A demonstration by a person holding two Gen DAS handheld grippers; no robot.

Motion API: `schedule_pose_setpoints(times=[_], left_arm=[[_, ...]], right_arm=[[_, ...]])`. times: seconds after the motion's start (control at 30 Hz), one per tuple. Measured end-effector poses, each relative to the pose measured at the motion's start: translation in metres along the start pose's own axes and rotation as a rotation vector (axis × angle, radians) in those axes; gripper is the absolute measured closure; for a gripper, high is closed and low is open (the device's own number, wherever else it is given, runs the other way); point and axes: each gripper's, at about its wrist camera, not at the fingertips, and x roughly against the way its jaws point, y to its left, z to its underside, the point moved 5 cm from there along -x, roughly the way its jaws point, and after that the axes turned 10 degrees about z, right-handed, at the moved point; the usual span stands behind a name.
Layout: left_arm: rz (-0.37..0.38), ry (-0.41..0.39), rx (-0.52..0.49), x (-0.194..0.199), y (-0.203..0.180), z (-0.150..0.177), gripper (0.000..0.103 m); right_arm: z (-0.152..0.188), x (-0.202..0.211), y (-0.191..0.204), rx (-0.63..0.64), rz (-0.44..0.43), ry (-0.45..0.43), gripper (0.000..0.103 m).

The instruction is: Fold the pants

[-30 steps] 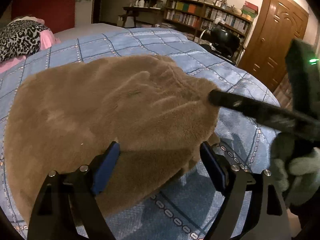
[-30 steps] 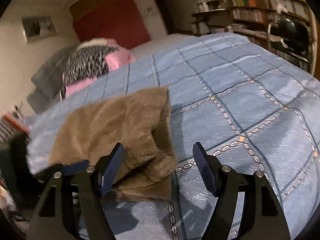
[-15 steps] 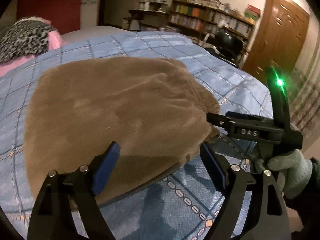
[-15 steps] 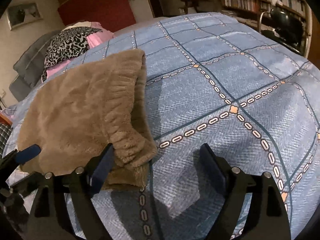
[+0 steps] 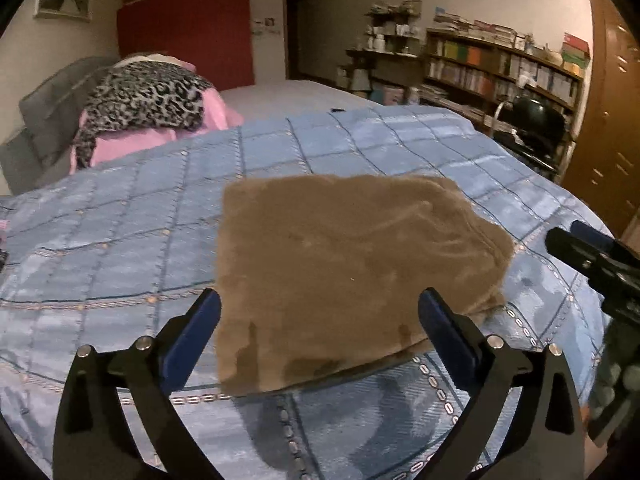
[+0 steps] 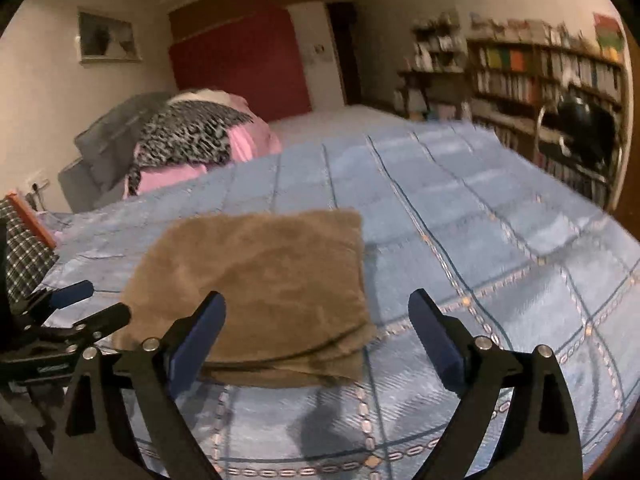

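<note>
While both tongs (image 5: 319, 330) (image 6: 317, 334) open, folded pants (image 5: 344, 272) beyond, untouched on bedspread (image 5: 120, 240)

Brown fuzzy pants (image 5: 344, 272), blue checked bedspread (image 5: 120, 248), leopard-print cloth (image 5: 148, 100) over pink bedding (image 5: 120, 144), red wall panel (image 5: 188, 28)

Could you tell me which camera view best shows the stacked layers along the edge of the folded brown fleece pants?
The right wrist view: the folded brown fleece pants show stacked layers at their near right corner. The left wrist view mostly shows the flat top.
</note>
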Motion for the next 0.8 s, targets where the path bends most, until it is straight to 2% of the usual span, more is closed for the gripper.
schedule_pose_setpoints(times=[0.17, 0.3, 0.5, 0.8], left_arm=[[-0.053, -0.020, -0.022, 0.015, 0.000, -0.005, 0.003], [-0.106, -0.063, -0.049, 0.026, -0.002, -0.009, 0.003], [-0.159, -0.065, -0.066, 0.034, -0.007, -0.013, 0.003], [-0.159, -0.078, -0.056, 0.041, -0.011, -0.014, 0.003]], right_arm=[[-0.009, 0.017, 0.014, 0.009, -0.022, -0.049, 0.011], [-0.008, 0.024, 0.019, 0.011, -0.029, -0.053, 0.011], [-0.005, 0.030, 0.023, 0.020, -0.022, -0.054, 0.011], [-0.001, 0.041, 0.029, 0.039, -0.017, -0.068, 0.011]])
